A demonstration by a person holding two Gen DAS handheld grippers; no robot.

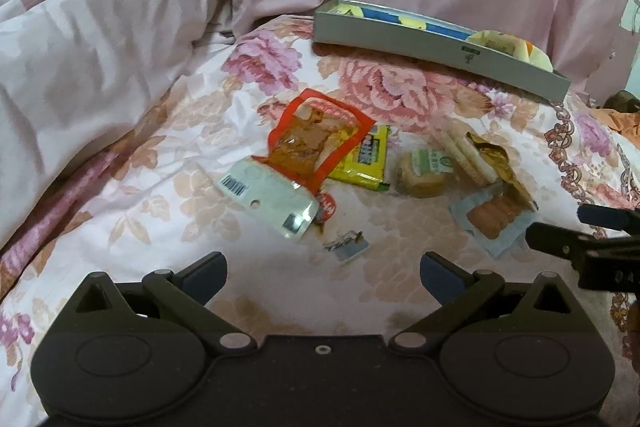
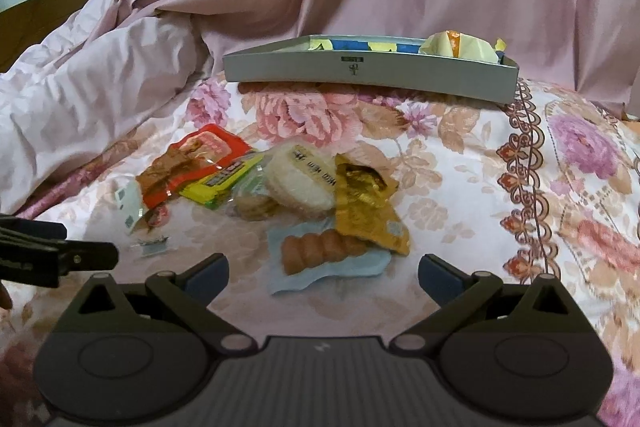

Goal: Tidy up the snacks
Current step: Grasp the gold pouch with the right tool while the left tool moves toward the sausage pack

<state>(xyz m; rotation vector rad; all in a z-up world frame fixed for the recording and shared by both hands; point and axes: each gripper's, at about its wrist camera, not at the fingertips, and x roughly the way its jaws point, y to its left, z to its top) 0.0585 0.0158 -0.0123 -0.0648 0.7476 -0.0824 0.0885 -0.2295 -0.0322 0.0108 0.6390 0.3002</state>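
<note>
Floral bedding (image 2: pixel 460 163) carries a heap of snack packets (image 2: pixel 280 195) just beyond both tongs, left tongs (image 1: pixel 323 269) and right tongs (image 2: pixel 323 269), each spread wide and empty. Farther off sits a grey tray (image 2: pixel 360 77) holding more packets. Print on the wrappers is too blurred to read.

matte black plastic left gripper (image 1: pixel 323 269), blue-grey pads (image 1: pixel 206 273), silver pivot rivets; matching black right gripper (image 2: pixel 323 269), ribbed base.

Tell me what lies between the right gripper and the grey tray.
In the right wrist view, between the right gripper and grey tray: the sausage pack, gold wrapper, then bare bedspread.
</note>
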